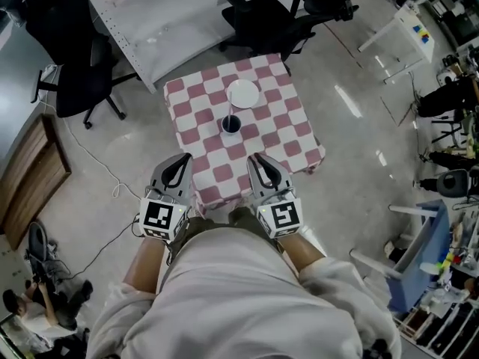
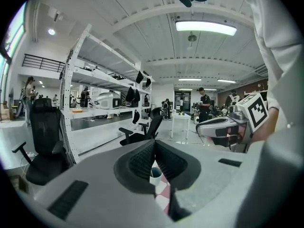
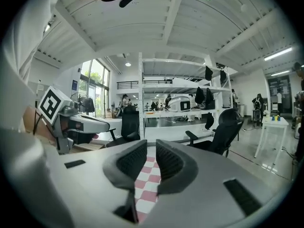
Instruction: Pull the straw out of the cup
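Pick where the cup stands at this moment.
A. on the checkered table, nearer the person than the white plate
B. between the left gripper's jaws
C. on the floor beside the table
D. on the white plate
A: the head view shows the cup standing on the checkered table, on the person's side of the white plate.

3 cameras, 1 checked table (image 1: 296,129).
Head view looks steeply down from above. Both gripper views sit low at the table's near edge, facing level across it. Left gripper view catches the right gripper (image 2: 199,127), right gripper view the left gripper (image 3: 108,126).
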### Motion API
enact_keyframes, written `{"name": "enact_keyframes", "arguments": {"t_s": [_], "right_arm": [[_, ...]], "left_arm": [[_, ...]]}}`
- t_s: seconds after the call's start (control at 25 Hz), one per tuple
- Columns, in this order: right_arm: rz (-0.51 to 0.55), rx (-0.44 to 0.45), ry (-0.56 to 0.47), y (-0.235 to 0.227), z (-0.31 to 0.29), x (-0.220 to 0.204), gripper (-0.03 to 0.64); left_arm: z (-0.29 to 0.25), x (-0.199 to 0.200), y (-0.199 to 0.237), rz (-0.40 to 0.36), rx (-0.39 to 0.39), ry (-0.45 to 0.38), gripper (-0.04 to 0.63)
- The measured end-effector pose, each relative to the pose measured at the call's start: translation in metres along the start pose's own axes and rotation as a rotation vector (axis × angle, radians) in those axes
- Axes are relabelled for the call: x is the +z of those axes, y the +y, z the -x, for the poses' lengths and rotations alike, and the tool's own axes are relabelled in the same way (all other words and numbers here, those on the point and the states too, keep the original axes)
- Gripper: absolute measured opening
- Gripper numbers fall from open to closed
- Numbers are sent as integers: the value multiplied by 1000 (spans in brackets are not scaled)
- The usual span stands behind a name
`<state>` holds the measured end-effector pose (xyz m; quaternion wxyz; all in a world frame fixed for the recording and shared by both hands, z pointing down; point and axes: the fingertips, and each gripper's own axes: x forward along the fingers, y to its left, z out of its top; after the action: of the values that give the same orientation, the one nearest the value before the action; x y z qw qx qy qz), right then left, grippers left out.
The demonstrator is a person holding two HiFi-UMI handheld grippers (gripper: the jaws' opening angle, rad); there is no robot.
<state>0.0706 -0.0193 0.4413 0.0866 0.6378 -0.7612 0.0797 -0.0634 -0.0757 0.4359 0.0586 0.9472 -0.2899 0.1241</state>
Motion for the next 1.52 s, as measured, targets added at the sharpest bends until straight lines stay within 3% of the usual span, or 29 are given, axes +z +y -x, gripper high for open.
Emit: {"name": "enact_keyframes", "arguments": {"t_s": [0.28,0.36,1.52], "right_arm": [[10,66,-7,-11,-7,4,226],[14,79,-17,-13,-8,5,239],[78,173,116,-53,-104,-84,198]], "left_arm": [[-12,5,1,8,35,4,5],[-15,5,0,10,41,5,5],[5,-20,14,53,224,95,5]]}}
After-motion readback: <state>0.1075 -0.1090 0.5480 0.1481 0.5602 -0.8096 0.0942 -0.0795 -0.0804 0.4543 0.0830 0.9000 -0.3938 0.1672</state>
